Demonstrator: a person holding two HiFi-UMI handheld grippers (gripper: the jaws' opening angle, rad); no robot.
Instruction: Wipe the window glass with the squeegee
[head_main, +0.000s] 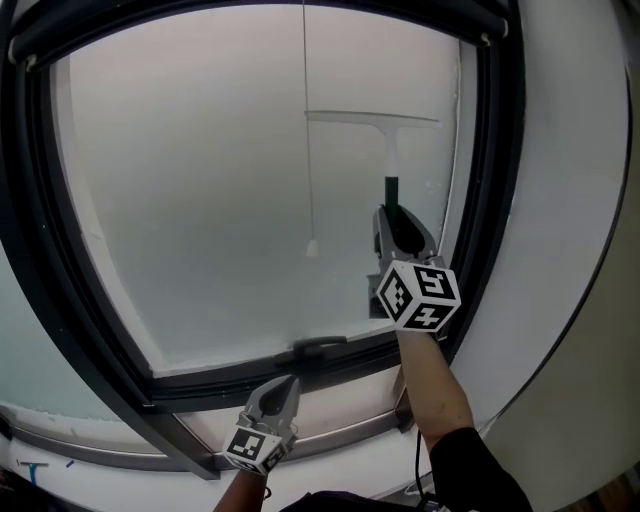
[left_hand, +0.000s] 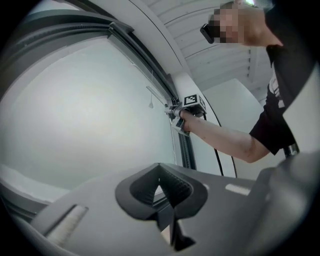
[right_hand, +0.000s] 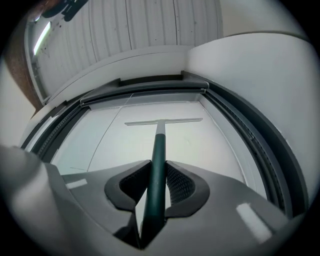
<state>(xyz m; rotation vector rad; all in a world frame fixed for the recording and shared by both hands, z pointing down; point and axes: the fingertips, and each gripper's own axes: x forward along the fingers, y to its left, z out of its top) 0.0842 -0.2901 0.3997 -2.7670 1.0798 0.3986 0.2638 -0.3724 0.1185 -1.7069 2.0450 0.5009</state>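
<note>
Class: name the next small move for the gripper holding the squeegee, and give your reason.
Probably draw the squeegee straight down. The right gripper clamps its handle, the blade sits level, high up the window glass, and a long stretch of pane lies below it.

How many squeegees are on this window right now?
1. The squeegee is at the upper right of the window glass, its handle clamped in the right hand-held gripper. None elsewhere in view.
</note>
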